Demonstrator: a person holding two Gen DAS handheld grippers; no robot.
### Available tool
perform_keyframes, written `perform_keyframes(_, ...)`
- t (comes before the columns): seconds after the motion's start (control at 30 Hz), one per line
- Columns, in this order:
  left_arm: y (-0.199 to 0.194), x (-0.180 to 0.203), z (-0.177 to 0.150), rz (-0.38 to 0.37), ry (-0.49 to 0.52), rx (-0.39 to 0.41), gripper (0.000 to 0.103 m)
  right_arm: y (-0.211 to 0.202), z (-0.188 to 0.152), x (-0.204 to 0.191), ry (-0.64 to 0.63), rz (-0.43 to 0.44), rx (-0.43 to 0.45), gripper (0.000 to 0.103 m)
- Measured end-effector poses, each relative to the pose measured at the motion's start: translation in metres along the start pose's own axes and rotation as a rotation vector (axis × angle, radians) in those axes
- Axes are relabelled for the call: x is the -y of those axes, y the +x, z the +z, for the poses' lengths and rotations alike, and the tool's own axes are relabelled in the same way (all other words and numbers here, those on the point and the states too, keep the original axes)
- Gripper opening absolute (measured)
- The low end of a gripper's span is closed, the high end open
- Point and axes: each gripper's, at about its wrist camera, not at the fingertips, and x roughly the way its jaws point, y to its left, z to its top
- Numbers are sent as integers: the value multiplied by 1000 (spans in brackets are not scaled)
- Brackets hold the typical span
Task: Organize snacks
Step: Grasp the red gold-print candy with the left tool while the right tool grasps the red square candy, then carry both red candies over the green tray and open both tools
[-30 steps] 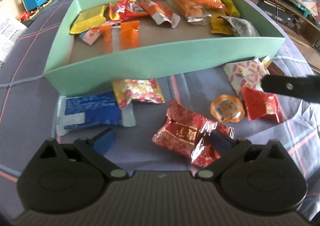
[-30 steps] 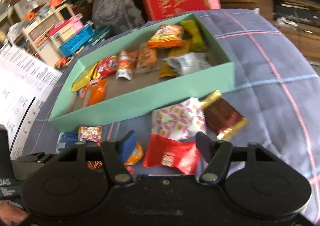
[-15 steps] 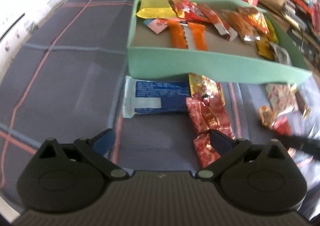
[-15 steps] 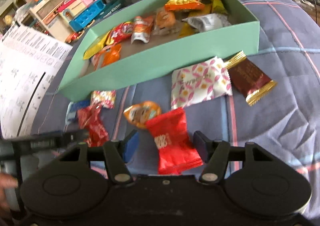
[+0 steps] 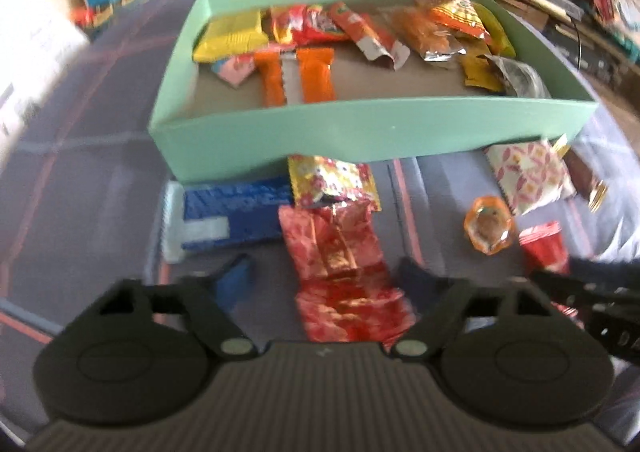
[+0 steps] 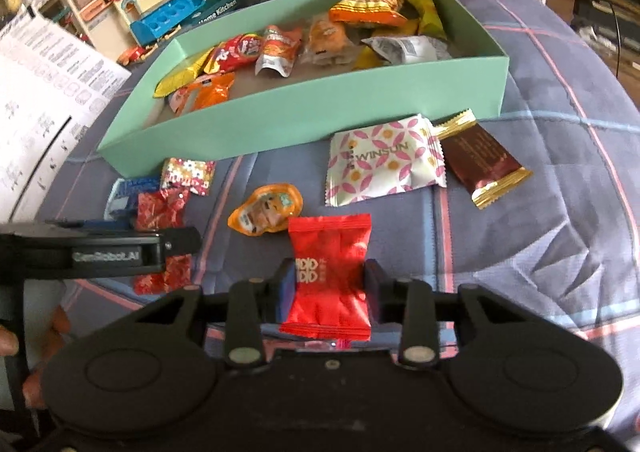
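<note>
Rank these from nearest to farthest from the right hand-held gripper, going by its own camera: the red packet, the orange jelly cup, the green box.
1. Red packet, between the fingers of the right hand-held gripper.
2. Orange jelly cup, ahead and slightly left on the cloth.
3. Green box, farthest back, holding snacks.

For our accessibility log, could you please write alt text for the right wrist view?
The right gripper closes on a red snack packet lying on a plaid cloth. Beyond it, loose snacks lie before a mint-green box of snacks.
</note>
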Motion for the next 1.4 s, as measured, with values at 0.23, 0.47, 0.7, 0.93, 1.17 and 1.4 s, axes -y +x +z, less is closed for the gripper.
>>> perform_keyframes(0.23, -8, -14, -9, -27, 3, 29, 44, 4, -5, -16, -88, -69, 35, 35)
perform_keyframes(0.47, -20, -20, -11, -80, -13, 33, 40, -9, 0, -13, -33, -12, 41, 32)
perform_keyframes(0.7, -53, -34, 8, -102, -43, 131, 40, -35, 20, -5, 43, 43, 97, 32)
perform_keyframes(0.93, -65, -67, 62, -41, -84, 225, 40, -47, 69, 6, 84, 68, 171, 32)
perform_keyframes(1.17, -39, -89, 106, -28, -134, 199, 40, -23, 120, 21, 155, 82, 183, 32)
perform_keyframes(1.4, -14, -86, 116, -21, -129, 162, 40, 2, 135, 21, 159, 76, 164, 32)
